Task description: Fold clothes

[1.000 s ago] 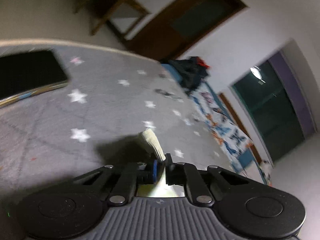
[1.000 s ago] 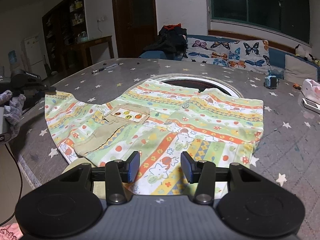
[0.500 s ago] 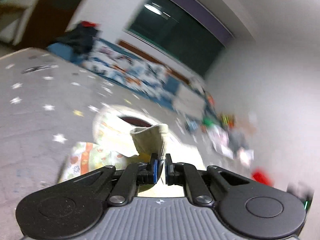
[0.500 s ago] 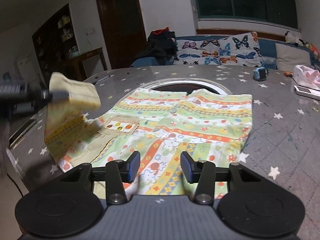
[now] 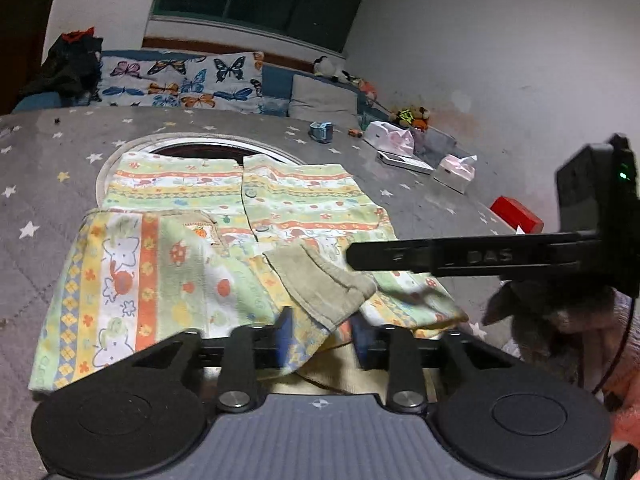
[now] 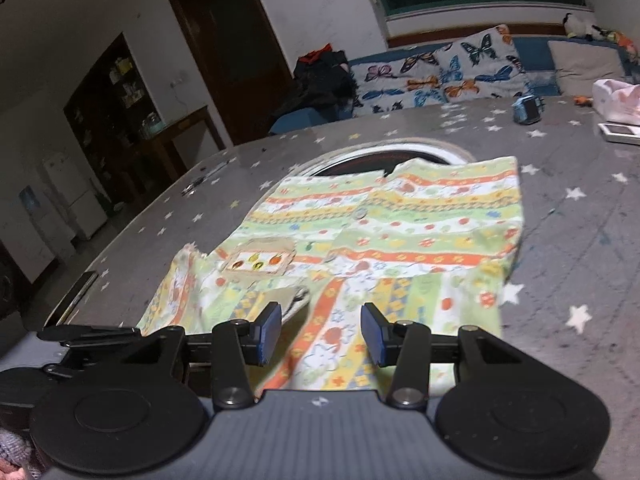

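Observation:
A child's shirt (image 5: pixel 248 216) with green, yellow and orange printed stripes lies flat on the grey star-patterned table; it also shows in the right wrist view (image 6: pixel 400 232). Its left sleeve (image 5: pixel 120 280) is folded inward over the body. My left gripper (image 5: pixel 322 336) is open, with the sleeve's beige cuff (image 5: pixel 324 284) lying loose between its fingers. My right gripper (image 6: pixel 320 332) is open and empty above the shirt's near hem. The right gripper's body (image 5: pixel 480 258) crosses the left wrist view from the right.
A round dark inset (image 6: pixel 384 158) sits in the table (image 6: pixel 580 248) behind the collar. Tissue boxes (image 5: pixel 454 170), a red box (image 5: pixel 516 208) and a small blue object (image 5: pixel 322 132) lie at the far right. A butterfly-print sofa (image 5: pixel 180 86) stands behind.
My left gripper swung the sleeve from the table's left side over onto the shirt body, then opened and let the cuff go. My right gripper stayed open near the hem.

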The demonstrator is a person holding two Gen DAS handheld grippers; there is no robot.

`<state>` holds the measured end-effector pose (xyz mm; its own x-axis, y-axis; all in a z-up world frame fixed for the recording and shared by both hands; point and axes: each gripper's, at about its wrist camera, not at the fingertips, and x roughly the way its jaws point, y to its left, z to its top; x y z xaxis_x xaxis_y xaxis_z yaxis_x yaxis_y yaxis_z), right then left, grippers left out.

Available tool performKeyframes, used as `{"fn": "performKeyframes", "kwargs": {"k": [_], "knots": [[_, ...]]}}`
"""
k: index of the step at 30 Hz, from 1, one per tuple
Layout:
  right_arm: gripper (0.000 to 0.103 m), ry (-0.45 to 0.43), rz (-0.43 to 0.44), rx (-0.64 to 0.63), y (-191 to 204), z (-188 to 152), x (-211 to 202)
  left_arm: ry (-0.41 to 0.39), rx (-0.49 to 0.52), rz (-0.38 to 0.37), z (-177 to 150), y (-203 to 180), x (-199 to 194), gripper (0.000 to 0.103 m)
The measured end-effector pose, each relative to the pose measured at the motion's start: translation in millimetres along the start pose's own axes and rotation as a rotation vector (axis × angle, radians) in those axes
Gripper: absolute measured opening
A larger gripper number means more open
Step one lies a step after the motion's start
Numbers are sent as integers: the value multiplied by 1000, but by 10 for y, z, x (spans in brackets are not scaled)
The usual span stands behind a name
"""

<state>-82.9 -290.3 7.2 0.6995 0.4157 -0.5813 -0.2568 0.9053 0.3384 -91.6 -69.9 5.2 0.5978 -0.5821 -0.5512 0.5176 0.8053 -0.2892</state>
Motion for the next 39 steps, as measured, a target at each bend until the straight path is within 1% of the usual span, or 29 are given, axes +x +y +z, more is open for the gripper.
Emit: {"fn": "performKeyframes", "kwargs": {"k": [2, 3, 5, 10, 12, 13, 15, 17, 18, 22, 29, 32, 37, 39], "knots": [[44, 19, 16, 3, 38, -12, 89, -3, 11, 7, -8, -6, -33, 45], [42, 27, 23, 5, 48, -12, 128, -3, 11, 11, -15, 0, -45, 48], [40, 39, 32, 1, 84, -17, 190, -3, 1, 23, -26, 37, -92, 48], [34, 71, 40, -10, 161, -42, 313, -34, -43, 96, -50, 199, -293, 52], [28, 76, 41, -10, 186, -60, 334, -48, -73, 130, -53, 295, -359, 52], [27, 77, 36, -12, 195, -65, 339, -54, -89, 146, -54, 343, -390, 52], [14, 74, 29, -18, 213, -72, 338, -67, -118, 179, -36, 428, -422, 52], [8, 59, 26, -22, 229, -66, 307, -78, -140, 205, -29, 506, -465, 53], [7, 46, 20, -32, 246, -61, 275, -83, -149, 215, -25, 542, -489, 53], [6, -23, -13, -72, 321, -5, 86, -95, -172, 243, 6, 646, -524, 54], [6, -110, -114, -101, 295, 116, -229, -70, -181, 252, 22, 745, -496, 54], [6, -109, -145, -83, 197, 134, -248, -59, -175, 248, 30, 744, -467, 54], [6, -47, -184, -56, 55, 75, -96, -41, -154, 239, 96, 729, -418, 55], [9, -32, -200, -51, 33, 33, -43, -41, -132, 238, 145, 708, -401, 55]]}}
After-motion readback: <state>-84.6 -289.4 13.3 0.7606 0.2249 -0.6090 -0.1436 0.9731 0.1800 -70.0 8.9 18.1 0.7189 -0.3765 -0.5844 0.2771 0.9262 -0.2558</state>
